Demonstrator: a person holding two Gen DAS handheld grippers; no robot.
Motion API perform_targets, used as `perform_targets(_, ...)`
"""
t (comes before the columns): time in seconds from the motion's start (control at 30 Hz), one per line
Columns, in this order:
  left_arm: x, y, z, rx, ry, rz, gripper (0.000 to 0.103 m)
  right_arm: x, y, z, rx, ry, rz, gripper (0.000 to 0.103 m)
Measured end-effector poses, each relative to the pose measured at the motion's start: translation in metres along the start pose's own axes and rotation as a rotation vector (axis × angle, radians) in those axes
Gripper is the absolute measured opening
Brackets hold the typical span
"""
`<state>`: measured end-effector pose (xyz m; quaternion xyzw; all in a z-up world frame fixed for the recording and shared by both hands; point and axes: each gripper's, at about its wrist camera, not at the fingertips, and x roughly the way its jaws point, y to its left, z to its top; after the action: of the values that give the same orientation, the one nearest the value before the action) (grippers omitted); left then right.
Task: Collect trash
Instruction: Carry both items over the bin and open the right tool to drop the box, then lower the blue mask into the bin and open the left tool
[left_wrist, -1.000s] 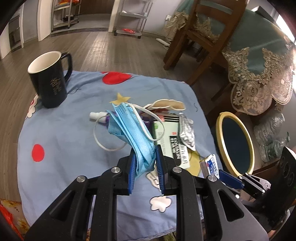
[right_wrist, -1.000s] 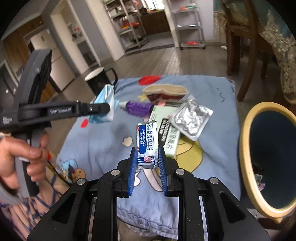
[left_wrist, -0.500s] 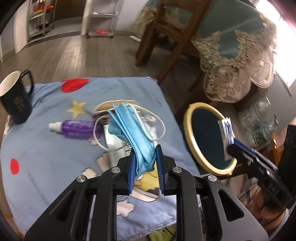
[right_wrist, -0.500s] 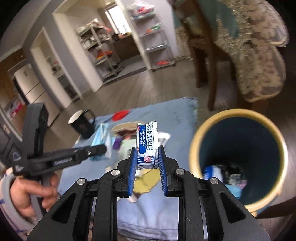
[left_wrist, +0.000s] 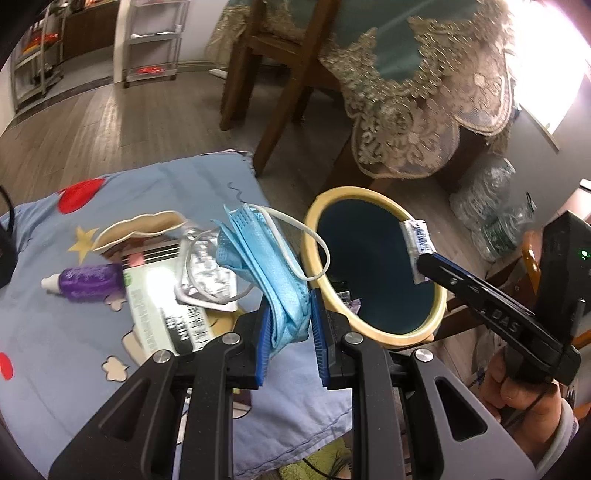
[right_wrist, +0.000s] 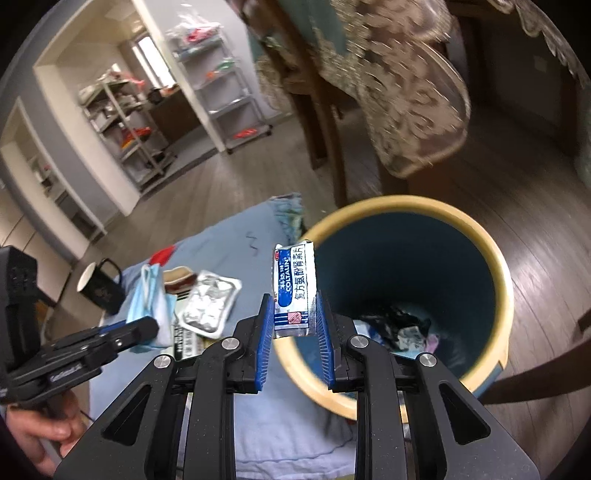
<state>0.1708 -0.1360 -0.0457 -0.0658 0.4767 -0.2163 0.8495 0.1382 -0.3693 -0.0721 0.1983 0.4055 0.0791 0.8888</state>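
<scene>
My left gripper is shut on a blue face mask with white ear loops, held above the table's right edge, just left of the bin. My right gripper is shut on a blue-and-white medicine sachet, held over the near rim of the yellow-rimmed, dark blue bin, which holds several pieces of trash. The right gripper also shows in the left wrist view with the sachet over the bin mouth.
On the blue cartoon cloth lie a purple bottle, a green box, a silver blister pack and a beige lid. A black mug stands at the far left. A wooden chair and lace-covered table stand behind the bin.
Both grippers have swung right from the table toward the bin. The sachet is now over the bin's mouth, and the mask is beside the rim. Both grips are unchanged.
</scene>
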Motion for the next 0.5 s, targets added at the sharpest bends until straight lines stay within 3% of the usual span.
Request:
perform_targets(0.23,0.017,-0.022,0.007,0.047,0.022,-0.026,0.019,0.018,-0.028,-0.002,0.111,0.051,-0.043,0.026)
perform_targets(0.5,0.039,-0.048,0.011,0.101,0.049,-0.068,0.019,0.005,-0.039,-0.002,0.168,0.0,-0.039,0.052)
